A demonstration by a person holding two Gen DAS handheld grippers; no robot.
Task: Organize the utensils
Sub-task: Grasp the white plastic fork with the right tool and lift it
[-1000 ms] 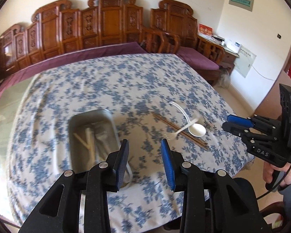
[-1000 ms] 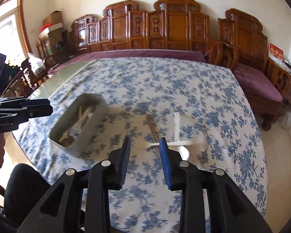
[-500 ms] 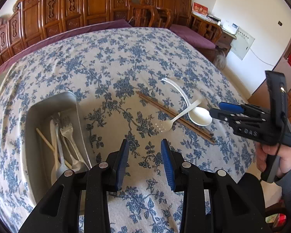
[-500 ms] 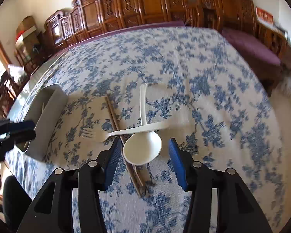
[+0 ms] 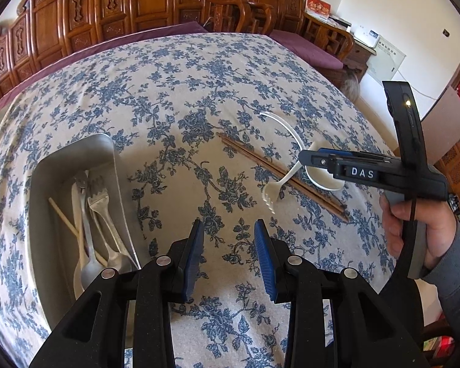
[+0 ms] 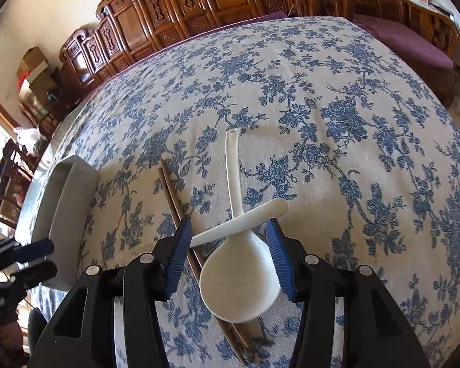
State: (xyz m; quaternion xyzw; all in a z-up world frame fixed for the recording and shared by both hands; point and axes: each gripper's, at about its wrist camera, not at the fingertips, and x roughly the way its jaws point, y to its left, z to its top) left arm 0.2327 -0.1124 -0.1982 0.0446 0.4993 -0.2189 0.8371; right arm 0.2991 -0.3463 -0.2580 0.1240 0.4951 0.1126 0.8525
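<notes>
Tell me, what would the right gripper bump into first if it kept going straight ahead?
Most likely the white spoon, whose bowl sits between the open fingers of the right gripper, beside the white fork handle. Depth is hard to judge, so the fork could come first.

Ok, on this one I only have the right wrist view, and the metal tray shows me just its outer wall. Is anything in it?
Observer: Yes. The left wrist view looks into the metal tray: metal forks, a metal spoon and one pale chopstick lie inside.
Operator: And the white fork's tines? A jaw covers them here.
Observer: The white fork has its tines on the tray's side of the brown chopsticks; its handle crosses over them.
Operator: Is the left gripper holding anything?
Observer: No. The left gripper has open jaws with nothing between them, above the tablecloth.
</notes>
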